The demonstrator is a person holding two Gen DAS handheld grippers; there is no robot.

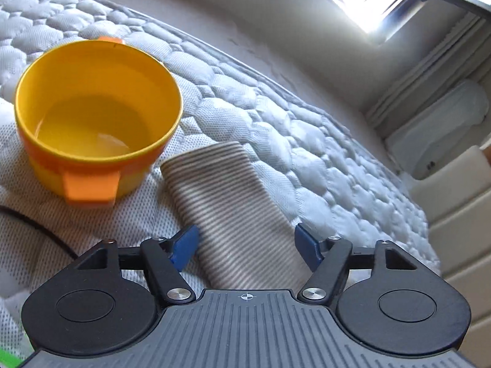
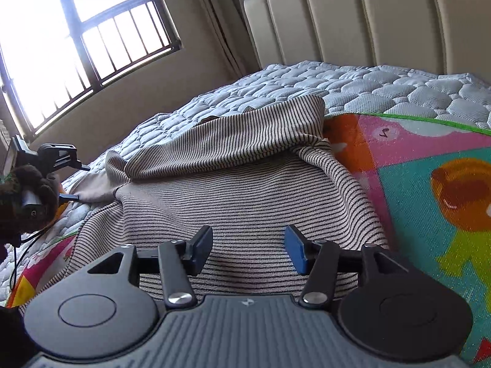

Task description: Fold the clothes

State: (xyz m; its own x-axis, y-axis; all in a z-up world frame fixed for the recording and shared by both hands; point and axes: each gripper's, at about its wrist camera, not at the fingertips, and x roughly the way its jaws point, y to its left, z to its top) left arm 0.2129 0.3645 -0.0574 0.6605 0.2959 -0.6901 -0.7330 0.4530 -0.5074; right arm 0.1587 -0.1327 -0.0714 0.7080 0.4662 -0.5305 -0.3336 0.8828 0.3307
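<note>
- Left claw (image 1: 245, 245) partly spread, straddling a sleeve of the black-and-beige striped knit garment (image 1: 233, 202), pads not pressing
- Right claw (image 2: 249, 250) released above the garment, which lies rumpled on the quilted white mattress (image 2: 383, 86)

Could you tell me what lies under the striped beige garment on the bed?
The striped beige garment rests partly on a colourful cartoon play mat, partly on the white quilted mattress. How far the mat extends beneath the cloth is hidden.

No legible txt, labels or nos.
</note>
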